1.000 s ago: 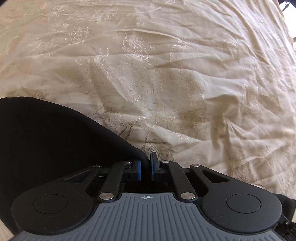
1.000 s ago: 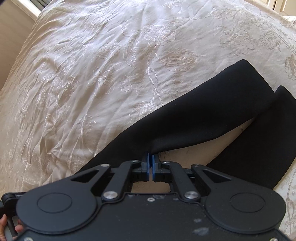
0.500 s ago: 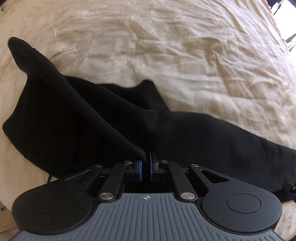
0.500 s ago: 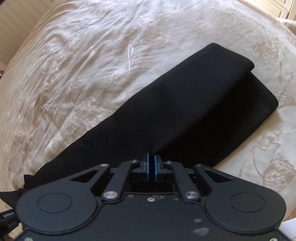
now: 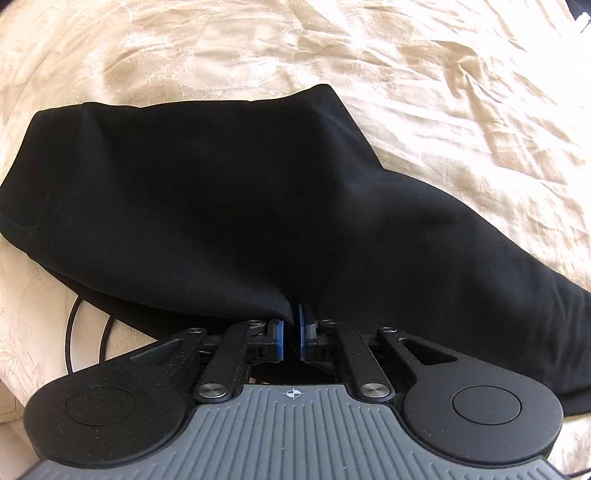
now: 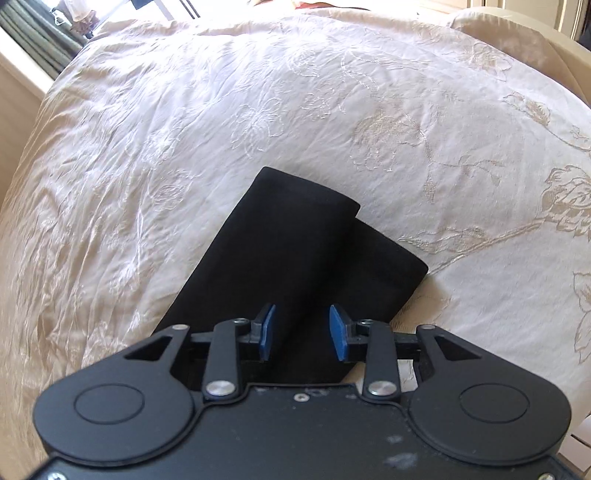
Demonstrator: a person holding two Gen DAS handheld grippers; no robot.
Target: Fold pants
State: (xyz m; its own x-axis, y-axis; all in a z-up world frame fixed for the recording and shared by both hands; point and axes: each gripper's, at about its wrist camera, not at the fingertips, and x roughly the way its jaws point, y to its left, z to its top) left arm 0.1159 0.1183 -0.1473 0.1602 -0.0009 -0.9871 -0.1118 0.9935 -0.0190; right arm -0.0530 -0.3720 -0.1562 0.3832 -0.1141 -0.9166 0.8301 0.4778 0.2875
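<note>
Black pants point(image 5: 229, 199) lie on a cream bedspread, folded lengthwise so one leg rests on the other. In the left wrist view the waist end spreads wide, and my left gripper point(image 5: 291, 334) is shut on a fold of the pants' near edge. In the right wrist view the two leg ends point(image 6: 306, 243) lie stacked and slightly offset. My right gripper point(image 6: 302, 332) is open just above the legs, its blue pads point(image 6: 266, 331) apart and holding nothing.
The embroidered cream bedspread point(image 6: 258, 110) covers the whole bed. A thin black cord loop point(image 5: 74, 332) lies on the bed left of my left gripper. A window and curtain point(image 6: 40, 33) are at the far left; a wall edge point(image 6: 569, 22) stands at the far right.
The upper leg has been carried over and laid onto the lower one. My right gripper opened and let go of the leg. My left gripper stays shut on the fabric and has come lower.
</note>
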